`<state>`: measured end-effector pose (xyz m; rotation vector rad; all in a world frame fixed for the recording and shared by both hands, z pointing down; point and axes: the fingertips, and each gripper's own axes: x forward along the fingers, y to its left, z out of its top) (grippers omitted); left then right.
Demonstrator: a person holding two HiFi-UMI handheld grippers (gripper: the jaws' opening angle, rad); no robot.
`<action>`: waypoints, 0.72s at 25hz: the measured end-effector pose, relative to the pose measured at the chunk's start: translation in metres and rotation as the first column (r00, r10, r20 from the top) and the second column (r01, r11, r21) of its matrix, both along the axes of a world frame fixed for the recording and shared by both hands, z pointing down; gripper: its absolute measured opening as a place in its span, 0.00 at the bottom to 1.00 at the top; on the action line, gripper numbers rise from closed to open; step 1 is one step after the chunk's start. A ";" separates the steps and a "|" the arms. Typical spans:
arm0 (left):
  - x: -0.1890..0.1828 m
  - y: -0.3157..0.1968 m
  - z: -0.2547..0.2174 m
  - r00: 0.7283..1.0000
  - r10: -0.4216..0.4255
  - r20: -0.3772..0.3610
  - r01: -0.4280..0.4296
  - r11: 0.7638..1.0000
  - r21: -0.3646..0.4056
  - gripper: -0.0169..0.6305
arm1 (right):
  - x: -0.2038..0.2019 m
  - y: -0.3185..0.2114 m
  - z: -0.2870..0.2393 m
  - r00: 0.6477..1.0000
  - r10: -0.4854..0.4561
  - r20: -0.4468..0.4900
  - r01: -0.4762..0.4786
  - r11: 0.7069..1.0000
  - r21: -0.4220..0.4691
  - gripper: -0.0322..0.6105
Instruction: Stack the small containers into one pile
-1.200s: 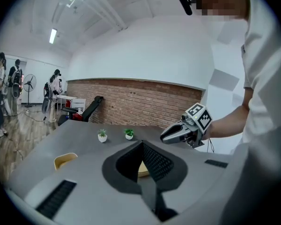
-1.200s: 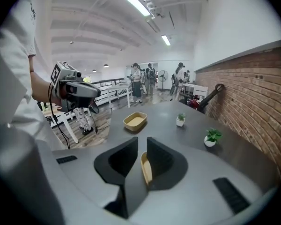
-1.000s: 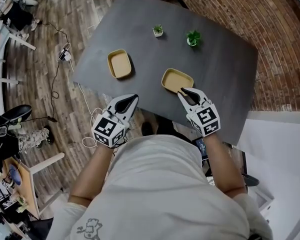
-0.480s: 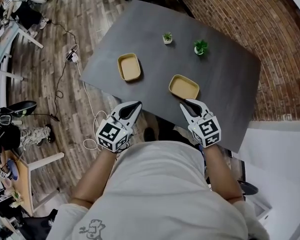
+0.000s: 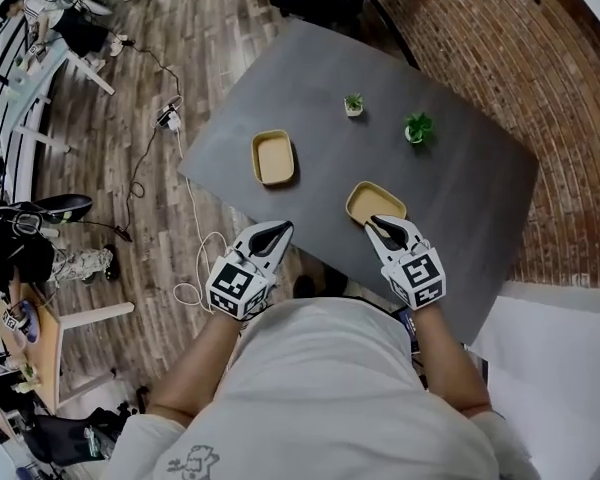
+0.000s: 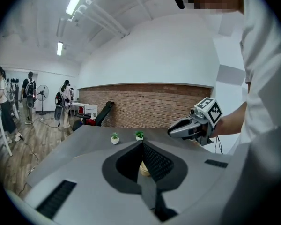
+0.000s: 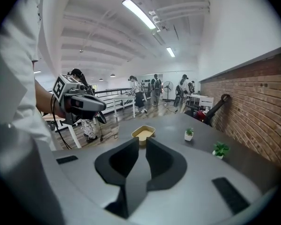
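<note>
Hovering the right gripper (image 5: 385,226) over the near rim of the nearer container (image 5: 375,203), tan and shallow, lying at 12 o'clock just off the jaw tips, long axis running from about 10 to 4 o'clock on the desk (image 5: 460,198). Closing the right jaws toward a narrow slit, with nothing between them and only what seems the farther container (image 7: 143,133) showing beyond the gap in the right gripper view. Holding the left gripper (image 5: 275,230) out past the desk's near edge, jaws meeting at the tips and gripping nothing, well apart from the farther container at its 12 o'clock, long axis there running 12 to 6. Judging the right hand the nearer one for the first pick: probably pinching that near rim, then carrying toward 10 o'clock for setting one container into the other. Finding no brand, label or readable word anywhere, only black-and-white square patterns on the marker cubes (image 5: 420,276) and a small drawing on the shirt (image 5: 192,460), too small for reading.
</note>
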<state>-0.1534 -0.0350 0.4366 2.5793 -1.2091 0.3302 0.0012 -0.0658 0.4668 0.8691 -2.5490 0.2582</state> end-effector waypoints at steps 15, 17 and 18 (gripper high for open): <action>0.024 -0.022 -0.006 0.996 -0.088 0.005 0.088 0.996 0.022 0.04 | 0.000 -0.025 -0.003 0.993 -0.111 0.044 0.111 0.994 -0.005 0.13; 0.021 -0.024 -0.004 0.995 -0.095 0.005 0.095 0.995 0.019 0.04 | -0.004 -0.028 -0.003 0.992 -0.114 0.048 0.115 0.993 -0.006 0.13; 0.019 -0.027 -0.003 0.995 -0.100 0.006 0.100 0.995 0.018 0.04 | -0.006 -0.030 -0.003 0.992 -0.116 0.051 0.116 0.993 -0.008 0.13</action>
